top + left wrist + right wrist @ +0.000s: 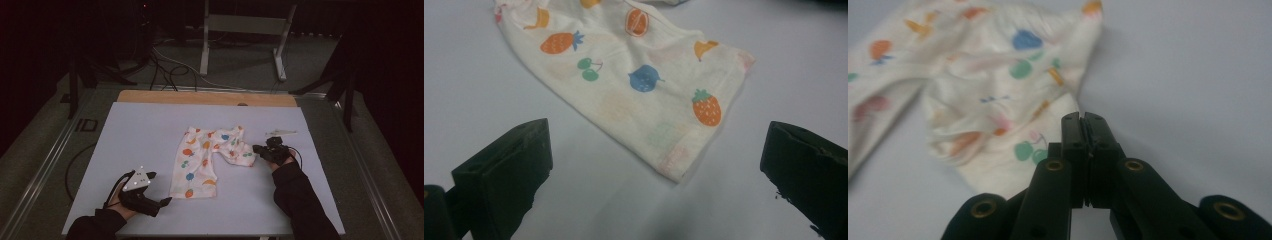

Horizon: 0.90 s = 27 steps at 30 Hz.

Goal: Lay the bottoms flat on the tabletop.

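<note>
Small white trousers printed with coloured fruit lie in the middle of the pale table. One leg runs flat toward me; the other is crumpled up to the right. My left gripper rests open near the front left, its jaws spread wide and aimed at the hem of the flat leg, a little short of it. My right gripper is shut at the right edge of the crumpled leg. I see no cloth between its jaws, though the fabric lies against their left side.
A small pale flat object lies on the table behind the right gripper. A wooden strip borders the far edge. Beyond it stand a metal frame and cables on the floor.
</note>
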### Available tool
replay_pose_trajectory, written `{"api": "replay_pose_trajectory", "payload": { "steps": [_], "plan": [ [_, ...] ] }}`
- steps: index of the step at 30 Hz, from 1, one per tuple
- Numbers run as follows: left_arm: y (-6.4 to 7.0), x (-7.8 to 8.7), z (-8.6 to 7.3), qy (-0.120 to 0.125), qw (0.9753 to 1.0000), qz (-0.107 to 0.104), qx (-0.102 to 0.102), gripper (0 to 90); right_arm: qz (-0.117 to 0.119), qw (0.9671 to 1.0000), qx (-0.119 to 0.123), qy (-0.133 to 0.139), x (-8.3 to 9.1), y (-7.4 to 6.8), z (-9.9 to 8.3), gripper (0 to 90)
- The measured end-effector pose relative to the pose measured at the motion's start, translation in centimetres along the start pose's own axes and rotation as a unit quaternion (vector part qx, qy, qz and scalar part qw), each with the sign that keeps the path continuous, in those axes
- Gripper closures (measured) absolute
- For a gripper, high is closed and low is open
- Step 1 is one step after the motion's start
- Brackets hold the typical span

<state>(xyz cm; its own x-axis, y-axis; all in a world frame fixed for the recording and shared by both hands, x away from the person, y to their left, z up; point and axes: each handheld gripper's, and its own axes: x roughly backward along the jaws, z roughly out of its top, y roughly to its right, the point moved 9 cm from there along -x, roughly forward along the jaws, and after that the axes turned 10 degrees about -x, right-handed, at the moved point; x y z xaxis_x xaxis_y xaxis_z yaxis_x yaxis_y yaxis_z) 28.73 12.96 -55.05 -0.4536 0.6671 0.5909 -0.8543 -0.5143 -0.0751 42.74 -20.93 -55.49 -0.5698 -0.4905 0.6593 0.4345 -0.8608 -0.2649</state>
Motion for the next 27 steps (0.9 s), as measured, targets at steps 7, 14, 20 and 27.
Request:
{"api": "replay_pose_trajectory", "payload": {
  "steps": [7, 14, 20, 27],
  "plan": [
    [0.0, 0.1, 0.2, 0.006, 1.0, 0.001, 0.004, 0.9, 0.08, 0.9933, 0.059, 0.058, 4.1, -4.4, 1.2, 88.6],
    [-0.2, 0.2, 0.2, 0.008, 1.0, 0.001, 0.005, 0.9, 0.138, 0.9822, 0.126, 0.018, 5.9, -7.9, -1.4, 88.5],
    [-0.1, 0.2, 0.2, 0.008, 1.0, 0.001, 0.005, 0.9, 0.153, 0.9789, 0.132, -0.026, 6.6, -8.0, -4.6, 88.4],
    [-0.1, 0.2, 0.3, 0.009, 0.9999, 0.0, 0.006, 0.9, 0.151, 0.9806, 0.118, -0.042, 7.7, -6.9, -6.5, 88.7]
  ]
}}
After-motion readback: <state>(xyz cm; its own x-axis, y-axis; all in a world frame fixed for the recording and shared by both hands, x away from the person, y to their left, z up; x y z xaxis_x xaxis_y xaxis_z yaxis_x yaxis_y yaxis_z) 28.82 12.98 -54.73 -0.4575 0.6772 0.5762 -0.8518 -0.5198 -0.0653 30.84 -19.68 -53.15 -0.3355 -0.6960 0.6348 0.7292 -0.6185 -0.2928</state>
